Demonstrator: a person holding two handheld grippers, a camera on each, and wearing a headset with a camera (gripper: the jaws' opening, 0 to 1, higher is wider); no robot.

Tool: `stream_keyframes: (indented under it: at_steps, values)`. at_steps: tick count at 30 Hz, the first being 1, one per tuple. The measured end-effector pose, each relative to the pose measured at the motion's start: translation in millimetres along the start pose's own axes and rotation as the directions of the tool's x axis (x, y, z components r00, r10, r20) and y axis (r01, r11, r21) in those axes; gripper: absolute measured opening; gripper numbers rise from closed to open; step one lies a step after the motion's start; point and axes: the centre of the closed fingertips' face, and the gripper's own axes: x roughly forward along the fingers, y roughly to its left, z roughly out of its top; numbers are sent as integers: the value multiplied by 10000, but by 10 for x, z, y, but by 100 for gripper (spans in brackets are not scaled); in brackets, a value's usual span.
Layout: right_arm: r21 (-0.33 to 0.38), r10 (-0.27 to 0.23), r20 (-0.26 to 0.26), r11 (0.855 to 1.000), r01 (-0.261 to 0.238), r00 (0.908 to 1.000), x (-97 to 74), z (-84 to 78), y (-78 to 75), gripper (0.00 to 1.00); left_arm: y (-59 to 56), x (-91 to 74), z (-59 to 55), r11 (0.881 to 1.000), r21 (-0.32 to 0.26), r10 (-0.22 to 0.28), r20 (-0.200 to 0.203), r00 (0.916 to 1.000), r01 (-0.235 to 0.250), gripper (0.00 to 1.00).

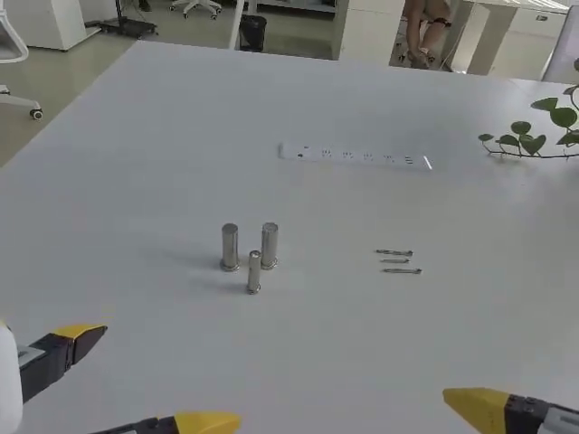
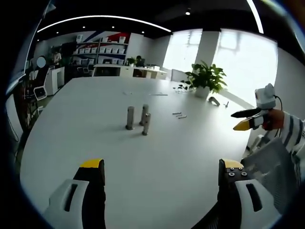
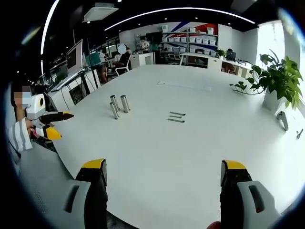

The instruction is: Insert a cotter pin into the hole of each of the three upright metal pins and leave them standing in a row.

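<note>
My left gripper [image 2: 162, 167] has its jaws spread wide with nothing between them. My right gripper [image 3: 163, 166] is the same. Both hang over the near edge of the white table [image 1: 136, 136]. Farther out, three pins [image 1: 253, 271] stand up close together, two behind and one in front. Three cotter pins [image 1: 395, 261] lie flat to their right, well apart from them. Past those lies a power strip [image 1: 357, 155].
</note>
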Motion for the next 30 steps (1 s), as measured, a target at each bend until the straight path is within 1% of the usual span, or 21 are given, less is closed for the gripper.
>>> stream_keyframes:
  at_steps: [10, 15, 23, 30]
  values:
    - [71, 36, -55, 10000, -35, 10000, 8, -20, 3, 98, -19, -21, -12, 10000, 56, 25, -81, 10000, -24, 99]
    - [22, 86, -119, 10000, -85, 9999, 21, -17, 14, 98, 18, -46, -15, 9999, -2, 101, -63, 9999, -101, 99]
    - [-35, 141, -148, 9999, -141, 9998, 35, -2, 16, 98, 19, -51, 4, 9999, 27, 158, -97, 9998, -157, 99]
    - [45, 144, -166, 9999, -143, 9998, 40, -10, -18, 98, 4, -29, 45, 9998, 95, 153, -89, 9998, -152, 99]
